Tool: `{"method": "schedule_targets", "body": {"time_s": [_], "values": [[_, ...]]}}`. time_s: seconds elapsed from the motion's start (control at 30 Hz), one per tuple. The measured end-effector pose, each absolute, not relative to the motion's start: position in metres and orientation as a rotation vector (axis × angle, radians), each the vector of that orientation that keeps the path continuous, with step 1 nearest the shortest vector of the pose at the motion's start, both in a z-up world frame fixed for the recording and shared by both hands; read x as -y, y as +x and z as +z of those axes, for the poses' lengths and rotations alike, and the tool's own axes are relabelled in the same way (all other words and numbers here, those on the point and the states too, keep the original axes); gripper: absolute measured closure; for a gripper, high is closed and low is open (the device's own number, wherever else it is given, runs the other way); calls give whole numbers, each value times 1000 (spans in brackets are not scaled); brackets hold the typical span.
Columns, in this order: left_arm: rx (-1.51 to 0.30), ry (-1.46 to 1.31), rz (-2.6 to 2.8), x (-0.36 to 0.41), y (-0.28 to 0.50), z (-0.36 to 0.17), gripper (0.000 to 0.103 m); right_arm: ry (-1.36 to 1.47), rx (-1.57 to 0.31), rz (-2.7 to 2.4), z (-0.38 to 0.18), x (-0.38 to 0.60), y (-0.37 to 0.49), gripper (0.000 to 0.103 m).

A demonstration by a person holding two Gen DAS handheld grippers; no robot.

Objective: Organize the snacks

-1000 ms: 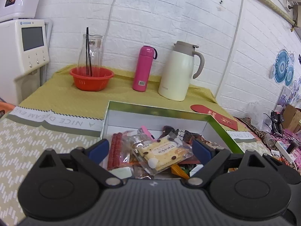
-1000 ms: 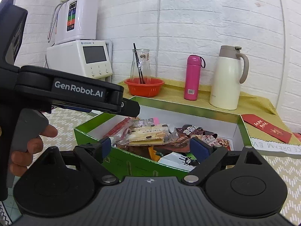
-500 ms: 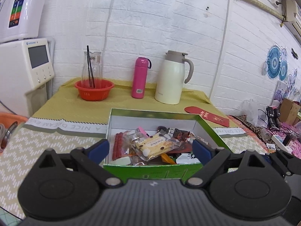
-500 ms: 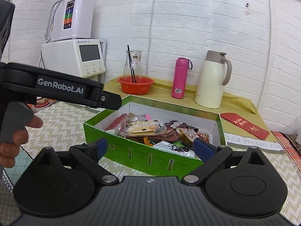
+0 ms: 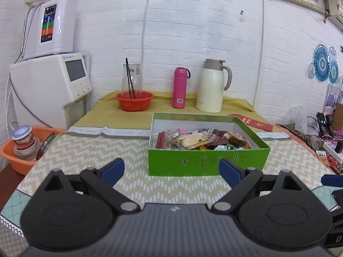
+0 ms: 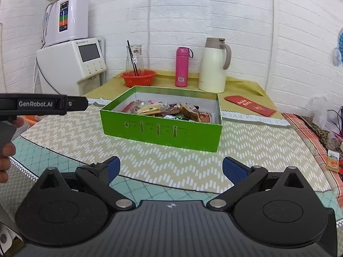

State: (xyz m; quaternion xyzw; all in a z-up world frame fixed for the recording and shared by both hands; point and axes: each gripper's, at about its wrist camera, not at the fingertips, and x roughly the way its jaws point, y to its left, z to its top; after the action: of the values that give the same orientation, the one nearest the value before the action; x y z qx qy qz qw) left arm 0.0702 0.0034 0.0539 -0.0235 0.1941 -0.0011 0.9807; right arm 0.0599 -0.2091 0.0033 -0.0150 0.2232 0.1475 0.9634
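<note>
Both claws empty, jaws wide apart: left gripper, right gripper. Green box sits mid-frame on the table, snacks heaped inside. Judgement: approach from above the rim, pinch one wrapper edge, not the pile

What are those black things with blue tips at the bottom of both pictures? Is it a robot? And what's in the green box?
No robot here: a person holds a grabbing tool in each hand. Each tool has a camera looking along its two blue-tipped fingers, so one picture comes from the left gripper and one from the right gripper. Both are open and hold nothing. On the zigzag-patterned tablecloth sits an open green cardboard box full of wrapped snacks. Behind it stand a pink bottle, a cream jug with a handle and a red plastic basket. The black bar reading GenRobot.AI is the left tool seen from the side.
</note>
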Motion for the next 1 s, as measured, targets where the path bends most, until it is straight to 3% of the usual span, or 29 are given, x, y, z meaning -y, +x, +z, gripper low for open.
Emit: {"method": "schedule_targets", "body": {"time_s": [0.5,1.0], "values": [[-450,-6,53,12,10,23,13,-25,-493,252,-16,215,23,0],[-498,-14,57,15,13,14,13,-35,-513,246,-23,213,21,0]]}}
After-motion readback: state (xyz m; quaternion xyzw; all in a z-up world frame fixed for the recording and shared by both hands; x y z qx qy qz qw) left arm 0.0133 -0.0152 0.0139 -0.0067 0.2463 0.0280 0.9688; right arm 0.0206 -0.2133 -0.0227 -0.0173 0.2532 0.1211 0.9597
